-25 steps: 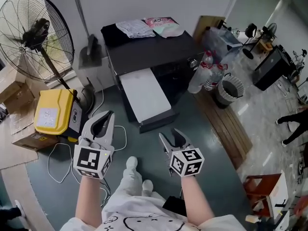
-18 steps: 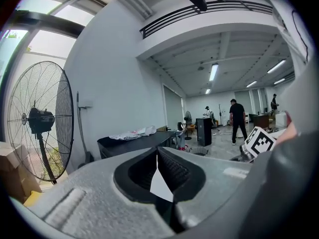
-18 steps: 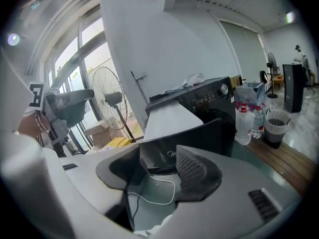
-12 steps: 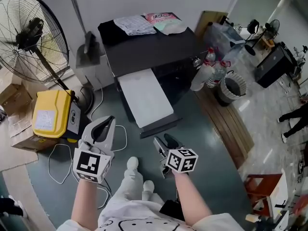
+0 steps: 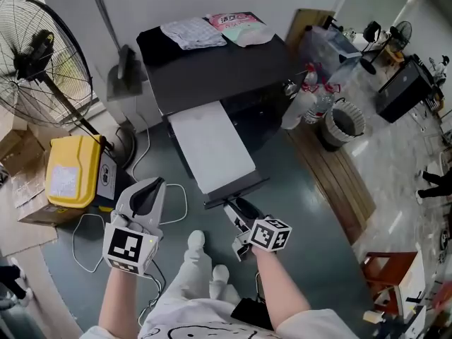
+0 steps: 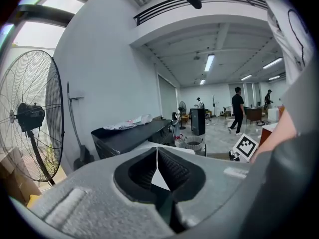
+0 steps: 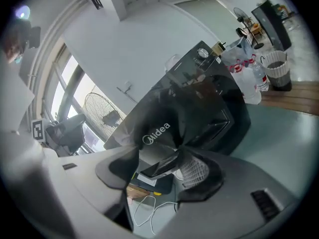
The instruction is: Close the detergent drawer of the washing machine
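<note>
The right hand-held gripper [image 5: 238, 208] has jaws apart, just widened, empty. Directly ahead of its tips: the pulled-out white-topped detergent drawer [image 5: 212, 147] of the black washing machine [image 5: 219, 69]. The left hand-held gripper [image 5: 154, 183] is closed, empty.

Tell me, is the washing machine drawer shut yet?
Not yet. Done: nothing, the white drawer sticks far out of the washing machine. In hand: the right hand-held gripper, jaws just opened wider with nothing between them, is close to the drawer's front edge. Still to do: pushing it in.
</note>
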